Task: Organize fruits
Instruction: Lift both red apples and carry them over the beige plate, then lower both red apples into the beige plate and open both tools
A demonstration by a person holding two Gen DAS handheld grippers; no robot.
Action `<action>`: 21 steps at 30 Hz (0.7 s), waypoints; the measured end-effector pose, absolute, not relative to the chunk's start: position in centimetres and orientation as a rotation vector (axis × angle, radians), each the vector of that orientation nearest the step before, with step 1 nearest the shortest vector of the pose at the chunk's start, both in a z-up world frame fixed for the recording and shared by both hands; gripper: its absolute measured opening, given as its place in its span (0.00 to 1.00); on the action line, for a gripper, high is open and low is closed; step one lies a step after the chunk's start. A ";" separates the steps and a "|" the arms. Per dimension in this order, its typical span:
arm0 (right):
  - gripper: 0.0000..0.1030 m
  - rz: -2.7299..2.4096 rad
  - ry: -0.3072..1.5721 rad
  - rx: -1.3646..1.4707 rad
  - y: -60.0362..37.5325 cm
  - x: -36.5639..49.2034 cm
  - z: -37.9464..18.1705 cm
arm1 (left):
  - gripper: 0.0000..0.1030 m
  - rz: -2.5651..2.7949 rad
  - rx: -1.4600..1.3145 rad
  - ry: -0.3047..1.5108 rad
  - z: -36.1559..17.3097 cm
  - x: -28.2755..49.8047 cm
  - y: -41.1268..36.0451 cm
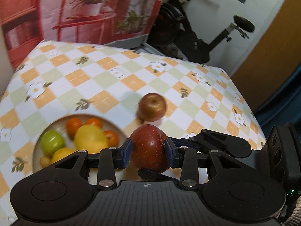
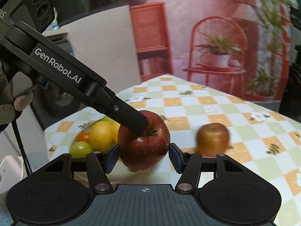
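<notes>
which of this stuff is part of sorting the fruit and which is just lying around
Part of the job: red apple in the left gripper; loose apple on the cloth; bowl with oranges, yellow fruit, green fruit.
Just there: exercise bike; printed backdrop; checked tablecloth.

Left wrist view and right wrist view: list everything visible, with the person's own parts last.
red apple: one, dark red, clamped between both grippers, off the table
second apple: one, reddish-brown, on the tablecloth right of the bowl
bowl: one, beige, table's left side
oranges: three, orange, bowl's far side
yellow fruits: three, yellow, in bowl
green fruit: one, in bowl
tablecloth: one, orange-green-white check
exercise bike: one, black, behind table
backdrop: one, printed red, behind table
left gripper: black, gripping the red apple
right gripper: black, same
gloved hand: grey, right wrist view's left edge
</notes>
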State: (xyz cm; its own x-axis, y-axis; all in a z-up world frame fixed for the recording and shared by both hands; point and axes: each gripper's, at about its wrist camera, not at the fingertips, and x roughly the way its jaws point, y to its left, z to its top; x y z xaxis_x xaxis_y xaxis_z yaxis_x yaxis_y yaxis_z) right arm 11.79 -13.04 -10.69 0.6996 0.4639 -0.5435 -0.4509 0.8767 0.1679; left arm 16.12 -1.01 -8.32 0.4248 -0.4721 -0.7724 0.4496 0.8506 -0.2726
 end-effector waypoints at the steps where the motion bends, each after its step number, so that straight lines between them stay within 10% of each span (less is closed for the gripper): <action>1: 0.52 0.520 0.618 0.015 -12.5 12.0 -10.7 | 0.39 -0.570 -0.044 0.979 -8.5 16.1 -0.3; 21: 0.52 0.636 0.739 -0.101 -7.2 12.2 -13.8 | 0.38 -0.485 -0.066 1.078 -12.3 16.2 4.0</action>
